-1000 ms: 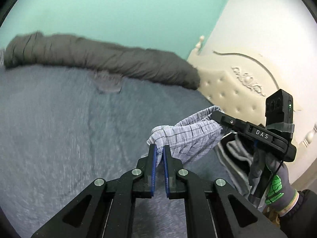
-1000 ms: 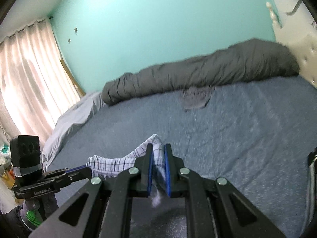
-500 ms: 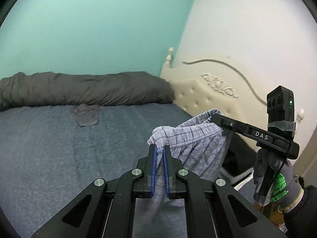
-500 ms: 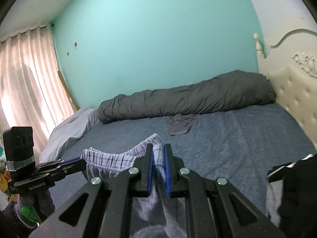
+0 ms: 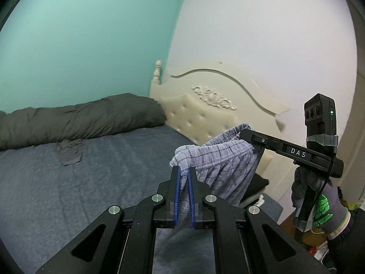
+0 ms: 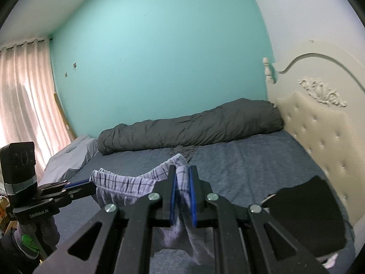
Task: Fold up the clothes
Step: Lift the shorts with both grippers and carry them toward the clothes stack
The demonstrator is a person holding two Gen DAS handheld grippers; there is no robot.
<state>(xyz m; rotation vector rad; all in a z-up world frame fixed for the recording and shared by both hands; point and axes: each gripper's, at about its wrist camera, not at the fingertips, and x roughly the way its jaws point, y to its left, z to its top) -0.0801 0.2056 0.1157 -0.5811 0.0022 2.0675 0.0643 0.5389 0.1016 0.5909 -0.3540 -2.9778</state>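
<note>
A pair of light blue checked shorts (image 5: 224,159) hangs in the air above the bed, stretched by its elastic waistband between both grippers. My left gripper (image 5: 184,171) is shut on one end of the waistband. In the left wrist view the right gripper (image 5: 245,134) clamps the other end, held by a gloved hand (image 5: 324,210). In the right wrist view my right gripper (image 6: 182,171) is shut on the checked shorts (image 6: 127,182), and the left gripper (image 6: 90,183) grips the far end at the left. The legs dangle below the fingers.
A blue-grey bed (image 5: 68,182) lies below, with a rolled dark grey duvet (image 6: 194,125) along the teal wall and a small grey garment (image 5: 69,153) in front of it. A cream tufted headboard (image 6: 319,141) stands right. Dark clothes (image 6: 308,210) lie at the bed's near right. Curtains (image 6: 25,96) hang left.
Both grippers have risen with the shorts, which now hang clear of the bed. The views tilted up, showing more wall and headboard. Both grips stayed shut.
</note>
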